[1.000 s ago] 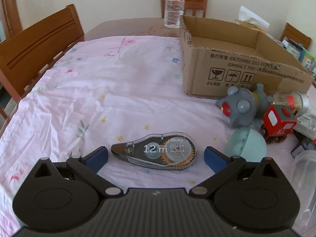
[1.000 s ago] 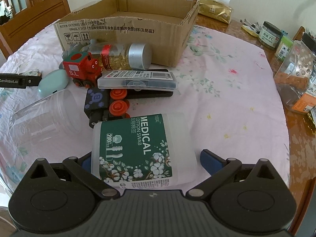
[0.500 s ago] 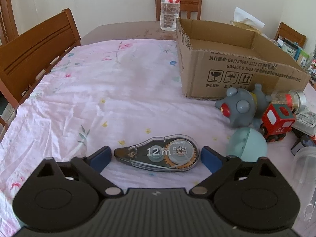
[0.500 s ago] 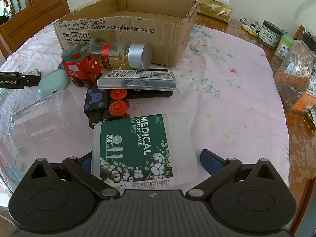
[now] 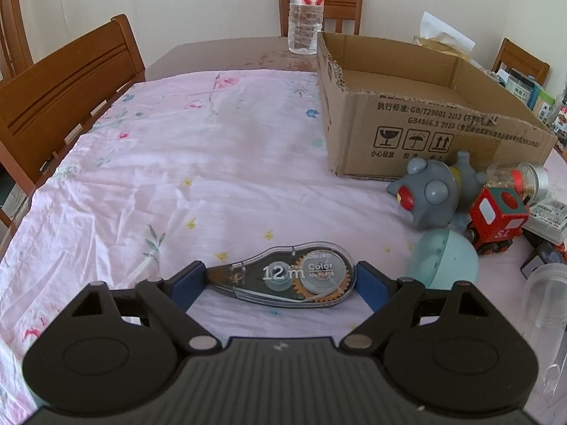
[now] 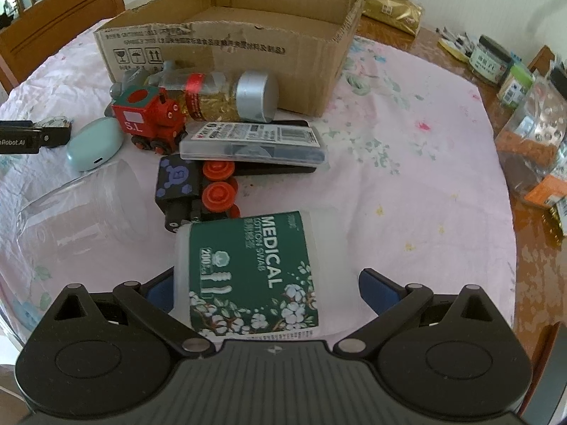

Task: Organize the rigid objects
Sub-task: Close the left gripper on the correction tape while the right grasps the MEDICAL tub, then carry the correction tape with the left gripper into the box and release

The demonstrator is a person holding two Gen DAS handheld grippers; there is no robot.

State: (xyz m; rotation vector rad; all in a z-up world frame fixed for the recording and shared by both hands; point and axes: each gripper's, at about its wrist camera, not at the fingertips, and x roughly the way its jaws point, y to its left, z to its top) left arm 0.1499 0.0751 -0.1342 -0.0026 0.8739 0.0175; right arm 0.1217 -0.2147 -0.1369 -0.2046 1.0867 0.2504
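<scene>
Left wrist view, left gripper (image 5: 280, 279) narrower around tape dispenser (image 5: 283, 275)

One cardboard box (image 5: 418, 120), one water bottle (image 5: 305, 14), one correction tape (image 5: 287, 275), one grey toy (image 5: 430, 191), one red toy train (image 6: 149, 117), one glitter jar (image 6: 226, 97), one cotton swab box (image 6: 248, 269), one clear cup (image 6: 81, 209), three chairs.

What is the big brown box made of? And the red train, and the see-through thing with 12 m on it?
Box: corrugated cardboard, matte brown; its torn edges show the wavy layer.
Red train: probably painted wood, glossy and blocky, though hard plastic is possible.
Correction tape: clear hard plastic, shiny; the gears inside show through.
</scene>
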